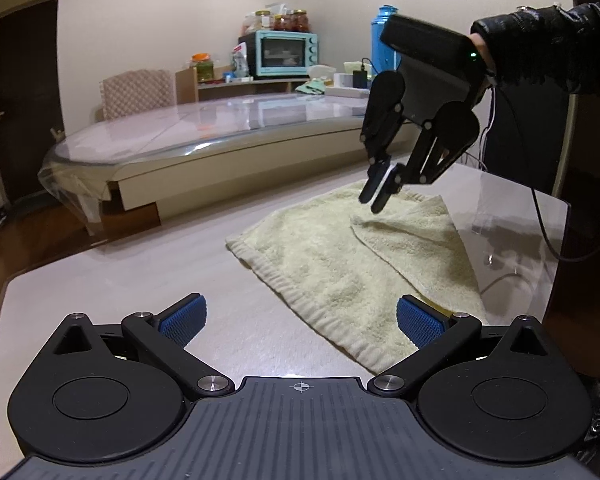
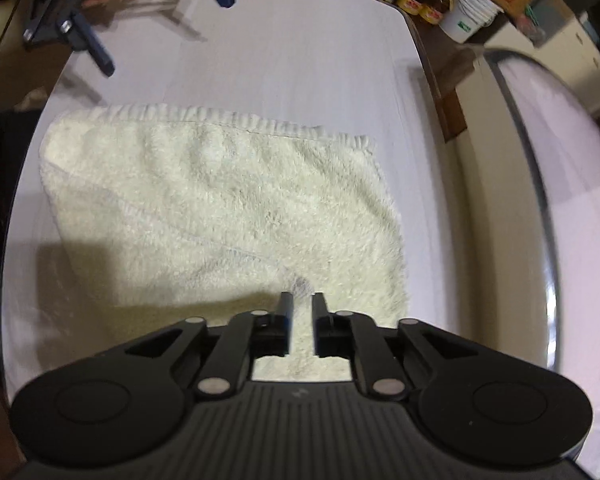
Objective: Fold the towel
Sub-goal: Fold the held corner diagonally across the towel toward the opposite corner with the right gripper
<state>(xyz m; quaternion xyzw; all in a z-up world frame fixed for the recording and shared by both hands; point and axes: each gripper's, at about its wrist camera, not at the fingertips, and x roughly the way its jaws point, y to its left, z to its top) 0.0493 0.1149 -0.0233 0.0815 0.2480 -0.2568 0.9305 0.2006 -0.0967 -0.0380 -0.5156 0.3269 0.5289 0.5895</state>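
A pale table [image 1: 140, 264] is sitting in a room beside a long glass-topped table [image 1: 204, 124]; a teal toaster oven [image 1: 286, 53] and jars [image 1: 292, 20] are standing beyond. The cream towel [image 1: 340, 252] is lying on the near table, one corner folded over. The left gripper [image 1: 300, 320] is hanging spread wide at the towel's edge, holding nothing. The right gripper [image 2: 300, 304] is hovering over the folded corner, fingers narrowly parted, empty.

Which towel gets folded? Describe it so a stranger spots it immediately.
Start at the pale table under both grippers. The towel lies on it, cream terry, one corner flapped over. It is the only cloth on that tabletop.
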